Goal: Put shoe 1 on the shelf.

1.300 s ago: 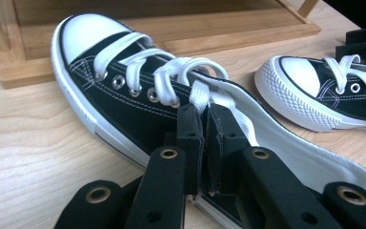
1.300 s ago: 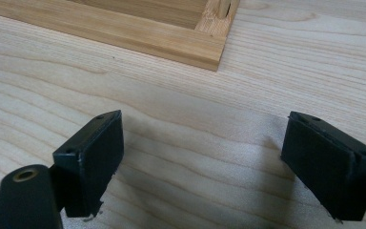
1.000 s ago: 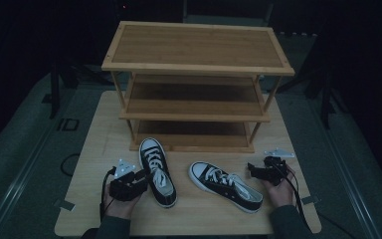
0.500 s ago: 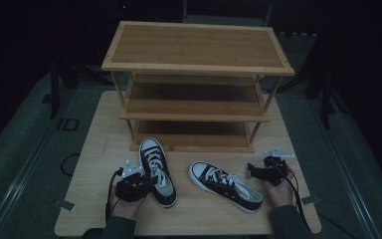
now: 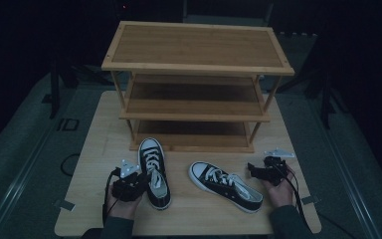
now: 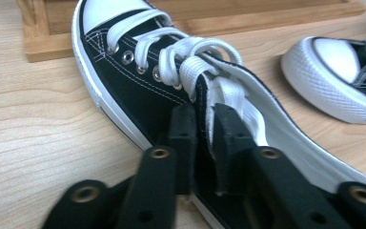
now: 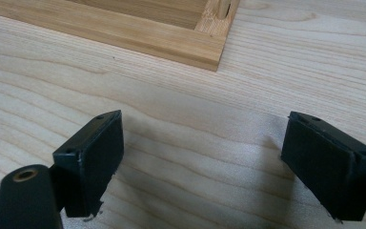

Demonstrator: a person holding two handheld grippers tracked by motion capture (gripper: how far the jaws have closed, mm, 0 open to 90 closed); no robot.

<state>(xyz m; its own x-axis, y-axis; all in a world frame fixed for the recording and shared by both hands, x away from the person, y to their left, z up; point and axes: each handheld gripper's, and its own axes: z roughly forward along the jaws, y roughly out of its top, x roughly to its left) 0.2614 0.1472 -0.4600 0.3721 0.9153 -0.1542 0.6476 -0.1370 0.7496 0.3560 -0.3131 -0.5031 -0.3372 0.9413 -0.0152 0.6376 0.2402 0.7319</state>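
High view, shoe rack behind sneakers

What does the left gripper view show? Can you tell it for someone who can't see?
The left gripper has its two black jaws pinched shut on the side wall of a black sneaker with white laces, lying on a light wooden table. The white toe of a second sneaker sits at the right, and a wooden rack's base is behind.
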